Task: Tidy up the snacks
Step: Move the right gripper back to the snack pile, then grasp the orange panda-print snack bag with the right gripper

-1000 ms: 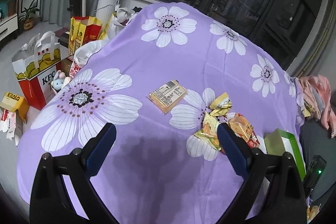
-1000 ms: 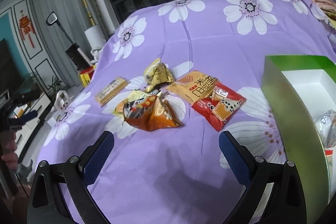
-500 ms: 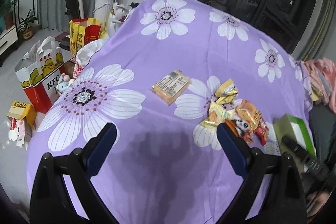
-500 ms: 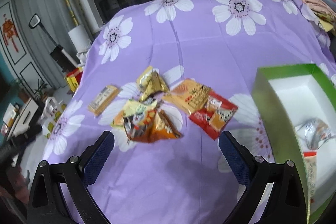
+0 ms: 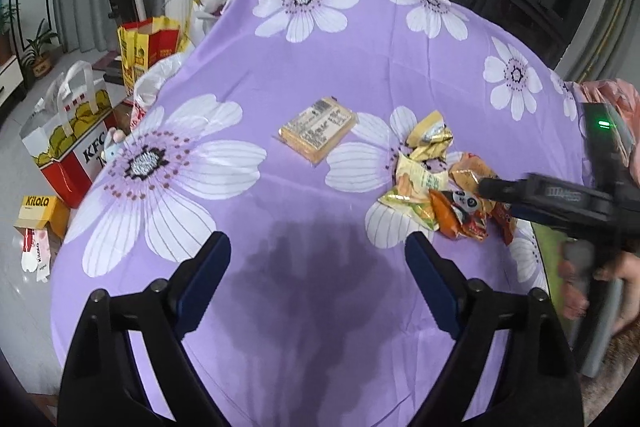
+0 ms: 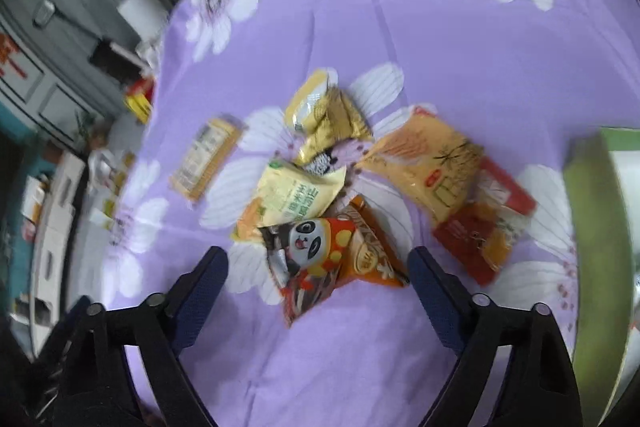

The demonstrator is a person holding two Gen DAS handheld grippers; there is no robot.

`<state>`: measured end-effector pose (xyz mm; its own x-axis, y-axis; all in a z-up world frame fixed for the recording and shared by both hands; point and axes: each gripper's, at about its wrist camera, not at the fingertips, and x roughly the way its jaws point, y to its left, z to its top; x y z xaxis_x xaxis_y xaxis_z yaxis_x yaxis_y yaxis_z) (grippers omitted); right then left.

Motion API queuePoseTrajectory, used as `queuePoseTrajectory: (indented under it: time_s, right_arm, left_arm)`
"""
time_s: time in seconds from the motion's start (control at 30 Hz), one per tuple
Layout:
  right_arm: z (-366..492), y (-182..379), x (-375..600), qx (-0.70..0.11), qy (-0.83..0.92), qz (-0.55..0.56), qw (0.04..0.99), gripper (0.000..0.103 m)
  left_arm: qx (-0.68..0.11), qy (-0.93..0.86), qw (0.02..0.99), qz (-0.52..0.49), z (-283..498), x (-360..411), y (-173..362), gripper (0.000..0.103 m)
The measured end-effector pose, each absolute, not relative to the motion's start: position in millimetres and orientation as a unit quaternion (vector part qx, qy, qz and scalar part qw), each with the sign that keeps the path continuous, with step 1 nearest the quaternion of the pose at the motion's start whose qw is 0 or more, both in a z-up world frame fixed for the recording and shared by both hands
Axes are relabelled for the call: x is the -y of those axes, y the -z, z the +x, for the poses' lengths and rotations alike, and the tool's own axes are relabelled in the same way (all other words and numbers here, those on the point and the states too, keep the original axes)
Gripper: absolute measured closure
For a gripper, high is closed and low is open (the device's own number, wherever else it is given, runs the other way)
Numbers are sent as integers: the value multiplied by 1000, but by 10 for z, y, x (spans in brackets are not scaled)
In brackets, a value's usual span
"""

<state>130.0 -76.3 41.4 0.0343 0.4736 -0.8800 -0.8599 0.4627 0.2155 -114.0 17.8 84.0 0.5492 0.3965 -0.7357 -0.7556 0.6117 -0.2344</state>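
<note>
While my right hand-held gripper [image 6: 318, 273] is closing over the panda pack [image 6: 316, 263], nothing's pinched yet; left hand-held gripper [image 5: 318, 257] is narrowing too, empty above the cloth [image 5: 360, 67].

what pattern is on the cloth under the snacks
Purple cloth printed with large white flowers with dark dotted centres; clearest in the left wrist view.

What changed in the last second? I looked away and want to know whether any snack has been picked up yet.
Nothing is picked up yet. The right gripper swung over the snack pile and tipped down; its jaws are closing, the panda packet just ahead of them, ungripped. It now shows in the left wrist view, over the pile. The left gripper is closing on nothing. The snacks, the flat yellow pack and the green box lie as before.
</note>
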Motion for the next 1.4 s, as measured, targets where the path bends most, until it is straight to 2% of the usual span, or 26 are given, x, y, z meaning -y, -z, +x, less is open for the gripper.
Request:
queuePoseTrajectory:
  time_s: [0.1, 0.23, 0.27, 0.33, 0.47, 0.5, 0.53, 0.6, 0.8, 0.87, 0.93, 0.97, 1.1, 1.3, 1.4]
  right_arm:
    - [1339, -196, 625, -506, -467, -216, 692, 15]
    - [1438, 37, 621, -536, -482, -191, 666, 27]
    - [1432, 33, 645, -528, -492, -186, 666, 32]
    - [1403, -20, 710, -517, -507, -179, 666, 51]
    - [1319, -116, 845, -509, -532, -163, 657, 67]
    - [1300, -139, 901, -508, -536, -154, 657, 74]
    - [1286, -160, 926, -507, -542, -145, 655, 88]
    - [1275, -210, 1006, -509, -548, -131, 650, 89]
    - [1220, -328, 1170, -515, -539, -138, 652, 87]
    - [1287, -406, 1213, -518, -537, -129, 653, 69]
    - [1365, -447, 1240, -523, -538, -114, 651, 19]
    - [1422, -460, 1262, -527, -536, -95, 652, 15]
    - [1540, -388, 1235, -552, -541, -64, 631, 15]
    - [1667, -58, 976, -593, -535, -71, 597, 15]
    - [1663, 122, 853, -608, -532, -83, 584, 15]
  left_arm:
    - [-334, -344, 832, -279, -1129, -181, -809, 20]
    - [-335, -338, 830, -291, -1129, -194, -792, 21]
    - [-336, -336, 829, -295, -1126, -199, -788, 21]
    - [-337, -334, 828, -300, -1110, -196, -784, 22]
    - [-340, -331, 830, -294, -1065, -134, -798, 23]
    - [-341, -330, 831, -291, -1053, -107, -806, 23]
    - [-341, -327, 832, -292, -1044, -88, -810, 23]
    - [-343, -318, 832, -300, -1021, -56, -811, 23]
    - [-355, -296, 827, -321, -856, 29, -843, 23]
    - [-363, -292, 828, -313, -729, 80, -874, 23]
    - [-365, -283, 831, -310, -587, 112, -872, 23]
    - [-369, -275, 832, -310, -504, 125, -851, 23]
    - [-407, -237, 816, -336, -117, 92, -606, 23]
    - [-409, -218, 808, -363, 102, 38, -377, 24]
    - [-419, -215, 799, -372, 138, 15, -284, 29]
